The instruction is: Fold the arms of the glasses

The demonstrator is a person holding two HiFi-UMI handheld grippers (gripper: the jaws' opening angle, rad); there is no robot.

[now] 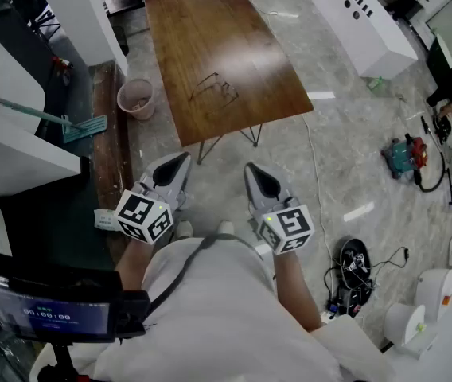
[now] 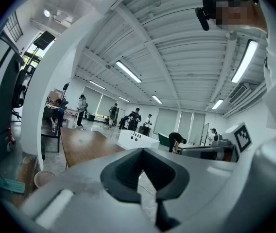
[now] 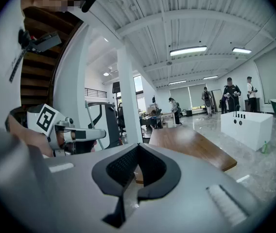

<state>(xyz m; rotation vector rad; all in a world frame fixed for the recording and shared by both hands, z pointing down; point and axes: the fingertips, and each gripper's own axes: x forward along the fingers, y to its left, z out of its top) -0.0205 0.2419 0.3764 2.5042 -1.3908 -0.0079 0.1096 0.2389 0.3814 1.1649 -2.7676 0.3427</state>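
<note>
Shirt: white (image 1: 218, 309), filling the bottom of the head view, with both forearms reaching out from it.
Screen: dark, with pale digits (image 1: 47, 317), behind and to the left of the left fingers.
Left gripper: held out over the floor (image 1: 183, 157), roughly level; its marker cube (image 1: 143, 216) sat just behind the fingers.
Left fingers: pressed together at the tips, with nothing between them.
Right gripper: held beside the left one (image 1: 251, 166), a little apart from it, also roughly level; its marker cube (image 1: 286, 229) sat just behind the fingers.
Right fingers: closed tip to tip, also empty.
Glasses: a thin dark frame (image 1: 214, 88) that lay on the counter, ahead of both pairs of fingers and well apart from them; it was too fine to tell how the arms stood.
Counter: brown wood (image 1: 210, 30) on thin metal legs; its near edge was ahead of the fingertips, and neither gripper was over it.
Bucket: pink (image 1: 136, 98), on the floor ahead and left of the left fingers, beside the counter.
White cabinet: stood ahead and far right of the right fingers (image 1: 361, 18).
Cables: a dark tangle (image 1: 355, 261) lay on the floor right of the right gripper.
People: several stood far off beyond the counter in both gripper views.
</note>
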